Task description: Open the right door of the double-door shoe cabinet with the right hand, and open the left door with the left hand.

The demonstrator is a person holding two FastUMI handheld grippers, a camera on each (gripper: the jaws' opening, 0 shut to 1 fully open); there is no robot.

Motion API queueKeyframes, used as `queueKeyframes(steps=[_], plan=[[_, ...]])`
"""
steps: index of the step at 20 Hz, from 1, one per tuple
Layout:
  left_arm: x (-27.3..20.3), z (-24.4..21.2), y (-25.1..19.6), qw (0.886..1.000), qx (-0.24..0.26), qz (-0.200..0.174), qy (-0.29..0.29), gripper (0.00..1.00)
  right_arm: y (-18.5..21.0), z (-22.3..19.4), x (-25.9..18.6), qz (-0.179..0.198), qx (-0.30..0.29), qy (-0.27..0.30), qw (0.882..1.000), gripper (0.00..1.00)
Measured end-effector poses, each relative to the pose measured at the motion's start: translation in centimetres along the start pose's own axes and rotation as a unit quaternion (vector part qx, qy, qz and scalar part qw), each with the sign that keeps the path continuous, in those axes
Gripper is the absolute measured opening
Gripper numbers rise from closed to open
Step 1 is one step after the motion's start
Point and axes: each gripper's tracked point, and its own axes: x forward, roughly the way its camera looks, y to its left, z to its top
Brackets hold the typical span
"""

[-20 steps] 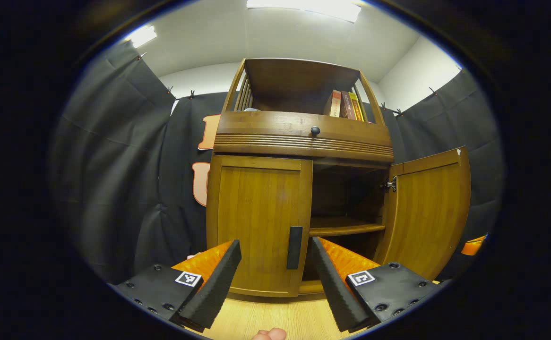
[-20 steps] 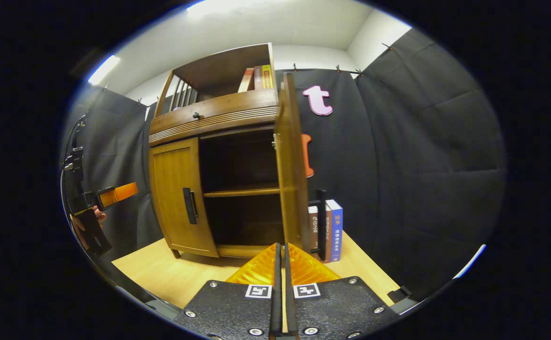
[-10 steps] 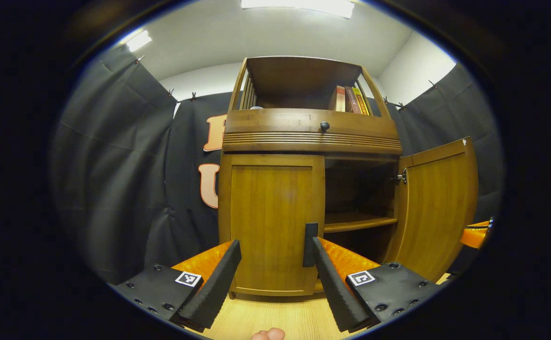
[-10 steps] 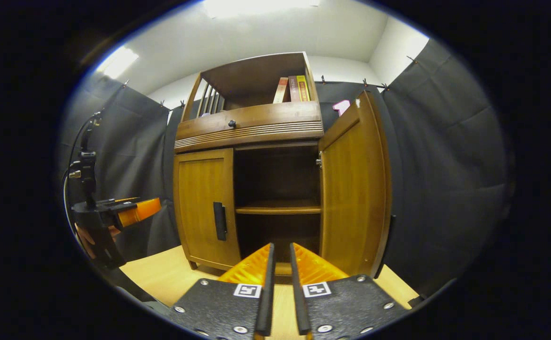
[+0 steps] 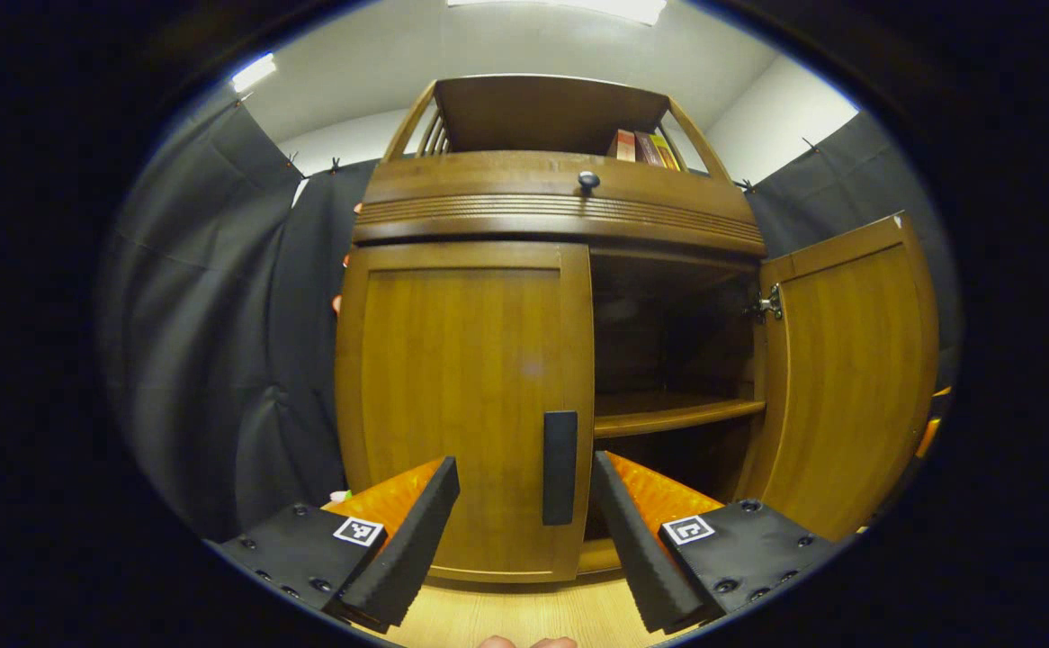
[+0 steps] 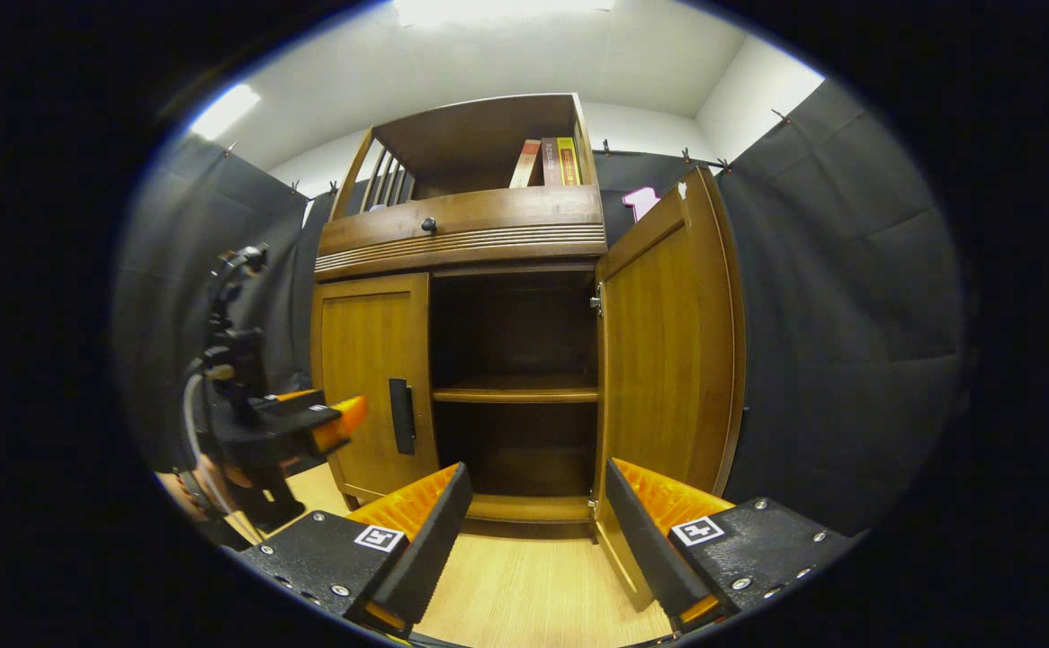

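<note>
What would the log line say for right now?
wooden right door: open | wooden left door: closed | left gripper: open, at black door handle | right gripper: open

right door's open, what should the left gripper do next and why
Probably ease the left gripper forward so its open fingers straddle the black handle on the left door, then close. That door is shut, while the right door is swung open, and the handle sits between the fingers, not yet gripped.
</note>
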Motion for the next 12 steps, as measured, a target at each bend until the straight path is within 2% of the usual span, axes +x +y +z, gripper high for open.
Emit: queueKeyframes(steps=[2, 4, 7, 12], plan=[[2.9, -2.2, -0.2, 1.0, 0.008, 0.004, 0.014, 0.97, -0.2, -0.1, -0.2, -0.005, -0.002, 0.0, 1.0, 0.92], [4.6, -4.7, -0.5, 0.999, -0.008, 0.003, 0.04, 0.96, -0.7, -0.4, -0.5, -0.015, -0.01, 0.004, 1.0, 0.93], [5.8, -5.9, -0.4, 0.999, -0.021, 0.009, 0.042, 0.96, -1.7, -0.8, -0.9, -0.032, -0.01, 0.004, 0.999, 0.93], [7.2, -6.6, -1.3, 0.999, 0.023, -0.003, 0.029, 0.95, -2.0, -1.7, -0.3, -0.047, -0.006, 0.016, 0.999, 0.93]])
